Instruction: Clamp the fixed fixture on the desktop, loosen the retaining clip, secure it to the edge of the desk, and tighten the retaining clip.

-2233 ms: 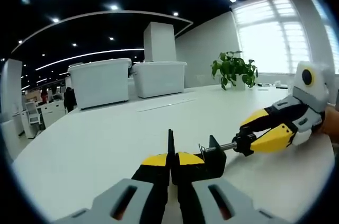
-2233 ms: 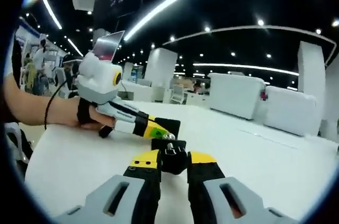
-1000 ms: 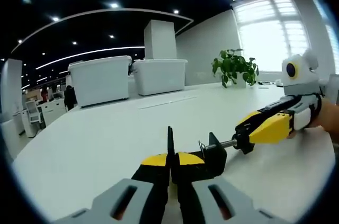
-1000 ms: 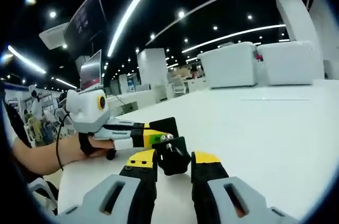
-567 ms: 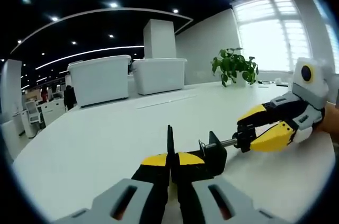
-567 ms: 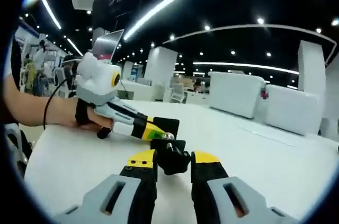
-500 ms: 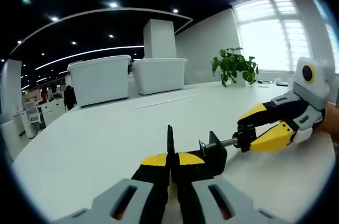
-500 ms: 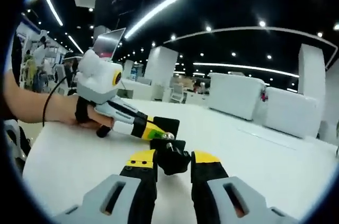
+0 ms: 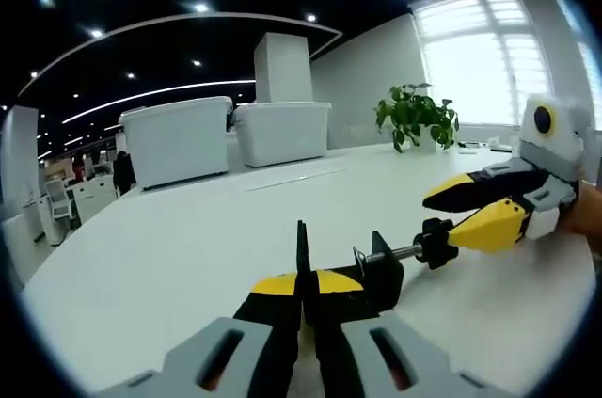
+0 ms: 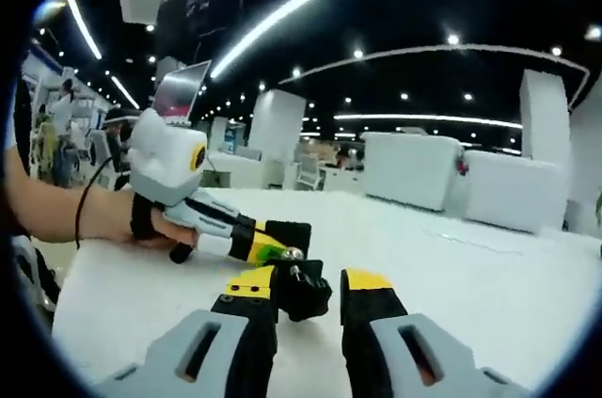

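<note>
gripped at the left: black c-clamp [image 9: 362,280], upright on the white desk [image 9: 169,247], its frame pinched between the clenched jaws of the left gripper [image 9: 303,287]. further right, a metal screw running out of the clamp to a black knob [image 9: 435,241] — straddled by the right gripper [image 9: 437,213], jaws parted around it, upper tip clear above, lower tip just beside. in the right gripper view, left gripper [image 10: 287,243] and holding hand [image 10: 155,224] at left, knob [image 10: 299,292] between the spread jaws of the right gripper [image 10: 307,290].
</note>
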`<state>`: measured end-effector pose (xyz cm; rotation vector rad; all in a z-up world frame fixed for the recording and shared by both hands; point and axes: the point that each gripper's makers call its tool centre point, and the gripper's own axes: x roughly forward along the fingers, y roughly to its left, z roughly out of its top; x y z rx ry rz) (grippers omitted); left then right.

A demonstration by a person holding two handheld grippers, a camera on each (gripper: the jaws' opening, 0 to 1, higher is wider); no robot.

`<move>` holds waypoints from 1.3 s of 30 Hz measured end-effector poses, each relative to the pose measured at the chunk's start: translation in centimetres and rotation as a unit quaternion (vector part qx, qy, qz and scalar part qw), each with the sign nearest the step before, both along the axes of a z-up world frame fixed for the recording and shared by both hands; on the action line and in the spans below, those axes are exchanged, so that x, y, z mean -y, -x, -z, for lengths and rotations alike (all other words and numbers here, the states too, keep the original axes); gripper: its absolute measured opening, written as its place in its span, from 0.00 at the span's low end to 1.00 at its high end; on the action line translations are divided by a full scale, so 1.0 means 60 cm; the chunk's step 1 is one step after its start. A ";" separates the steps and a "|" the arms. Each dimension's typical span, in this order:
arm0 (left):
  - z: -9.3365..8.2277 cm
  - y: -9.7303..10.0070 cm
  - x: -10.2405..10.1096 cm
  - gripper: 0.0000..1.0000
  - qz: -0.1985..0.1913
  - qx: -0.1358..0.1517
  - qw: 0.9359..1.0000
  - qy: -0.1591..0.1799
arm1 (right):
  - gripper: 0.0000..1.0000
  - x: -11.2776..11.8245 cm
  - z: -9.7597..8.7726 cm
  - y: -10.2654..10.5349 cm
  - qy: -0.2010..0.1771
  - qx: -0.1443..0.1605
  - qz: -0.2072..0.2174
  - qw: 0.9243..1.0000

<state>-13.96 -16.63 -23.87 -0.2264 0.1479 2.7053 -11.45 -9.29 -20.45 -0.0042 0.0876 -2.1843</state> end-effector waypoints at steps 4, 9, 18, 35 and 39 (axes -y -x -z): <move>0.002 0.007 0.002 0.06 0.000 -0.001 1.000 0.003 | 0.29 0.001 -0.003 0.003 0.013 0.012 -0.002 1.000; 0.002 0.013 0.003 0.05 0.000 0.000 1.000 0.002 | 0.29 0.017 0.022 -0.009 -0.021 0.026 -0.021 0.999; 0.002 0.024 0.006 0.06 -0.001 0.000 1.000 0.007 | 0.23 0.014 0.028 -0.003 -0.037 0.013 -0.010 0.999; 0.005 0.012 0.005 0.06 -0.001 0.001 1.000 0.008 | 0.22 0.022 0.025 -0.016 -0.139 -0.157 0.001 0.978; 0.006 0.010 0.005 0.06 -0.002 0.003 1.000 0.008 | 0.22 0.023 0.025 -0.018 -0.155 -0.179 0.001 0.972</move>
